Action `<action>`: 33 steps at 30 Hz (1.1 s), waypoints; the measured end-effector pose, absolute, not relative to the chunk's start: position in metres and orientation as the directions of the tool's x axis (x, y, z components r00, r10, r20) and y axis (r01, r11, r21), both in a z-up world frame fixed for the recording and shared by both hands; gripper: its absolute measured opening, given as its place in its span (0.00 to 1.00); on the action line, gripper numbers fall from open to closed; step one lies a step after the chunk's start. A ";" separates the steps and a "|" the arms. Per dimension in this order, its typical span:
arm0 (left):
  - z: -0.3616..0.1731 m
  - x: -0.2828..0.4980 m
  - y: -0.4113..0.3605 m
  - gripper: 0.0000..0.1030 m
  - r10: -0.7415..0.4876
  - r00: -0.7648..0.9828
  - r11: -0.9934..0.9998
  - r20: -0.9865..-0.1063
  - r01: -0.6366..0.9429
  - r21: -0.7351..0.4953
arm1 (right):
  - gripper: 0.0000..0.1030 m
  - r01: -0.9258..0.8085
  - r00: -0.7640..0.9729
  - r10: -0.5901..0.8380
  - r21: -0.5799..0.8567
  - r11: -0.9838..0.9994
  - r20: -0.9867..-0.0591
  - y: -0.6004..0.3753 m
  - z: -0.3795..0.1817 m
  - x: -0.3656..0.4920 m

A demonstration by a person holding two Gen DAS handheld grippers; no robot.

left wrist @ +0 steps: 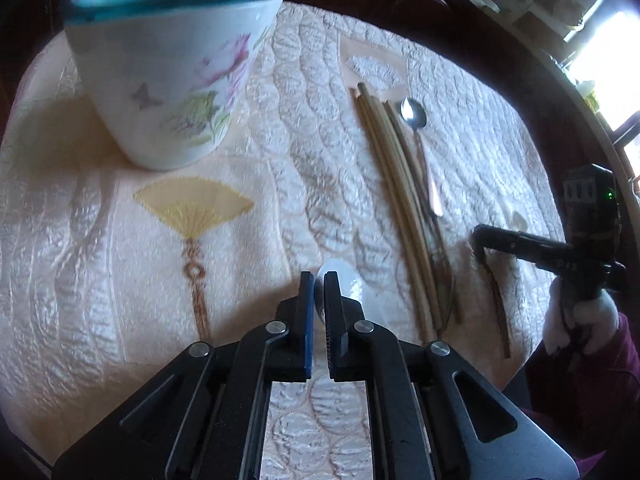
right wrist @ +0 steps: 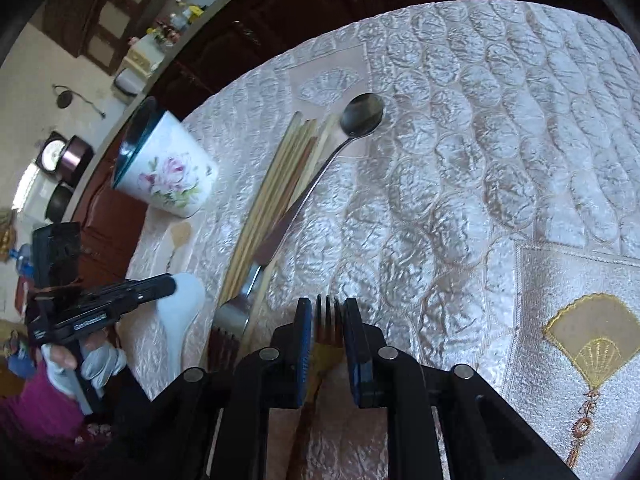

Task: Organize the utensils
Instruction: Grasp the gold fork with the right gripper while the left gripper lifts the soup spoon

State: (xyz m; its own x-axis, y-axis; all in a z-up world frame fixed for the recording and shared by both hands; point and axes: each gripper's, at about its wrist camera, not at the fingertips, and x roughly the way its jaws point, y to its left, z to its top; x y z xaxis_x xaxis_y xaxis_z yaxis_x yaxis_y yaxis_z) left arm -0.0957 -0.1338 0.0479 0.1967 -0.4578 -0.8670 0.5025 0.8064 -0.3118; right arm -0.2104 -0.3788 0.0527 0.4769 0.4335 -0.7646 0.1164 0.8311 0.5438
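Utensils lie loose on the quilted cloth [right wrist: 460, 160]: chopsticks [right wrist: 276, 200] and a metal spoon [right wrist: 362, 114] at twelve o'clock, handy for the flowered cup [right wrist: 168, 172] at ten. My right gripper [right wrist: 328, 308] brackets a fork [right wrist: 328, 320], whether squeezing it I cannot tell. My left gripper [left wrist: 319, 280] pinches a white spoon [left wrist: 348, 280]. I read no lettering.

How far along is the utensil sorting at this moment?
Early. Done: nothing shows in the floral cup. In hand: the left tool is shut on a white spoon; the right tool is shut on a fork. Left on the cloth: chopsticks, a metal spoon and another fork.
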 end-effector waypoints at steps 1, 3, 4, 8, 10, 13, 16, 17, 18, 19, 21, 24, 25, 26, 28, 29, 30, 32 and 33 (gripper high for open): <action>0.046 -0.095 -0.133 0.04 -0.456 0.191 0.808 -0.869 0.498 -0.314 | 0.27 0.104 0.474 0.440 0.544 0.832 -0.763 -0.379 0.053 -0.212; 0.042 -0.094 -0.131 0.04 -0.463 0.179 0.808 -0.868 0.487 -0.331 | 0.27 0.086 0.462 0.440 0.533 0.842 -0.770 -0.383 0.053 -0.216; 0.041 -0.092 -0.131 0.06 -0.462 0.171 0.808 -0.870 0.485 -0.334 | 0.27 0.075 0.458 0.442 0.529 0.845 -0.771 -0.384 0.053 -0.217; 0.035 -0.092 -0.128 0.12 -0.468 0.147 0.801 -0.871 0.486 -0.349 | 0.27 0.017 0.454 0.447 0.509 0.861 -0.771 -0.383 0.051 -0.217; 0.034 -0.090 -0.128 0.13 -0.468 0.139 0.803 -0.873 0.480 -0.354 | 0.21 -0.004 0.457 0.439 0.492 0.871 -0.774 -0.377 0.048 -0.214; 0.035 -0.092 -0.126 0.12 -0.464 0.140 0.801 -0.875 0.488 -0.346 | 0.12 0.025 0.461 0.415 0.479 0.877 -0.784 -0.375 0.046 -0.210; 0.039 -0.097 -0.129 0.09 -0.450 0.159 0.799 -0.879 0.512 -0.316 | 0.04 0.073 0.479 0.408 0.499 0.864 -0.777 -0.376 0.051 -0.211; 0.041 -0.099 -0.128 0.08 -0.454 0.164 0.798 -0.876 0.513 -0.317 | 0.03 0.070 0.485 0.400 0.490 0.869 -0.778 -0.374 0.056 -0.212; 0.043 -0.101 -0.127 0.06 -0.459 0.167 0.798 -0.872 0.510 -0.323 | 0.02 0.064 0.488 0.393 0.481 0.875 -0.779 -0.372 0.060 -0.214; 0.046 -0.103 -0.128 0.05 -0.470 0.171 0.796 -0.866 0.507 -0.332 | 0.02 0.061 0.493 0.385 0.472 0.879 -0.780 -0.372 0.064 -0.215; 0.053 -0.108 -0.127 0.03 -0.488 0.185 0.790 -0.853 0.509 -0.341 | 0.01 0.057 0.510 0.377 0.468 0.882 -0.773 -0.371 0.076 -0.218; 0.067 -0.113 -0.123 0.02 -0.512 0.205 0.782 -0.835 0.514 -0.353 | 0.01 0.035 0.538 0.367 0.455 0.890 -0.759 -0.370 0.094 -0.219; 0.073 -0.115 -0.122 0.01 -0.520 0.213 0.778 -0.827 0.519 -0.354 | 0.01 0.028 0.542 0.366 0.452 0.892 -0.756 -0.369 0.099 -0.219; 0.077 -0.116 -0.122 0.01 -0.522 0.220 0.776 -0.824 0.523 -0.352 | 0.01 0.025 0.546 0.358 0.441 0.897 -0.758 -0.369 0.102 -0.218; 0.086 -0.119 -0.119 0.01 -0.527 0.239 0.777 -0.816 0.525 -0.348 | 0.01 0.034 0.552 0.336 0.423 0.906 -0.763 -0.373 0.105 -0.219; 0.088 -0.120 -0.118 0.01 -0.531 0.242 0.776 -0.812 0.523 -0.352 | 0.01 0.042 0.562 0.324 0.418 0.908 -0.761 -0.375 0.103 -0.221; 0.091 -0.120 -0.116 0.01 -0.536 0.245 0.775 -0.808 0.522 -0.356 | 0.04 0.042 0.563 0.325 0.419 0.907 -0.759 -0.378 0.102 -0.222; 0.095 -0.122 -0.113 0.01 -0.534 0.259 0.777 -0.805 0.526 -0.346 | 0.20 0.033 0.537 0.348 0.432 0.901 -0.768 -0.380 0.094 -0.226; 0.096 -0.123 -0.111 0.01 -0.530 0.262 0.780 -0.806 0.524 -0.342 | 0.29 0.034 0.520 0.352 0.430 0.902 -0.778 -0.379 0.087 -0.227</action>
State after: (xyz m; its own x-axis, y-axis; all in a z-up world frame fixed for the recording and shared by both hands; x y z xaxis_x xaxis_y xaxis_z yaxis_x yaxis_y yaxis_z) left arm -0.1230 -0.1106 0.0957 0.2621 -0.5303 -0.8063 0.5243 0.7797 -0.3423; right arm -0.2265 -0.3788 0.0875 0.5202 0.3516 -0.7783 0.0343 0.9020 0.4304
